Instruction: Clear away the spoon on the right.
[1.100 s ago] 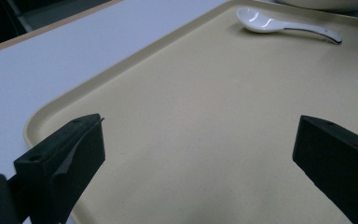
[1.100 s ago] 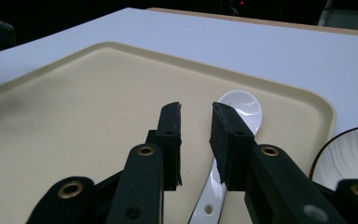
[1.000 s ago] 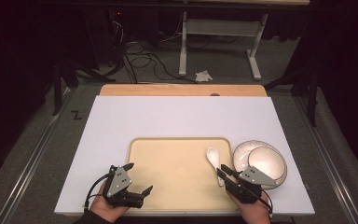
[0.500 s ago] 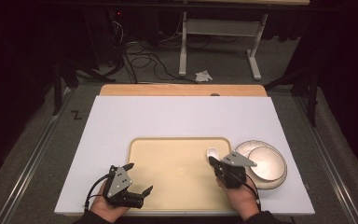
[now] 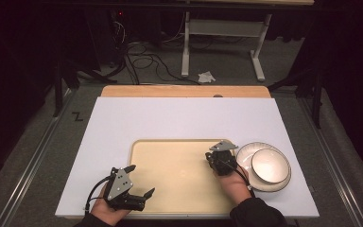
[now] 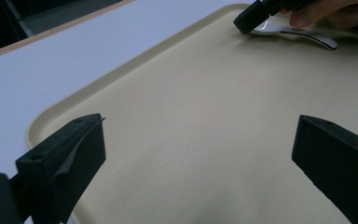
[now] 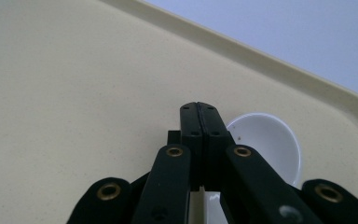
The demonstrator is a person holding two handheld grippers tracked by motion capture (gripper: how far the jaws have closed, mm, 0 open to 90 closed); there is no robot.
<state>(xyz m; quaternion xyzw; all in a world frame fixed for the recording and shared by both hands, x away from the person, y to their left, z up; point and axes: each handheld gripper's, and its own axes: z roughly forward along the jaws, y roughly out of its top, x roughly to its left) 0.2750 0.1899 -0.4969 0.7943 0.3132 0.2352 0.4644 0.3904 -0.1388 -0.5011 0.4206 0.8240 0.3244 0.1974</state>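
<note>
High view first: we see a beige tray (image 5: 179,175) lying on the white table (image 5: 179,118), with a white bowl (image 5: 270,165) sitting on a white plate (image 5: 255,150) just beside the tray's right edge. Our right gripper (image 5: 221,160) hovers low over the tray's right part, close to that plate, and its jaws have just been closing. Right gripper view shows those two black jaws pressed flat together, with the white spoon (image 7: 265,140) lying on the tray right under them; its round bowl end peeks out to one side of the jaw tips and a bit of its handle shows below the linkage. Whether the pads actually pinch the handle or only rest closed above it we cannot tell from here. Left gripper view gives a side look across the tray: the spoon (image 6: 298,35) lies near the far rim, with the right gripper's (image 6: 256,16) black tip right at it and a finger of the right hand beside it. Our left gripper (image 5: 139,182) sits at the tray's near left corner, its jaws spread wide with nothing but bare tray between them.
</note>
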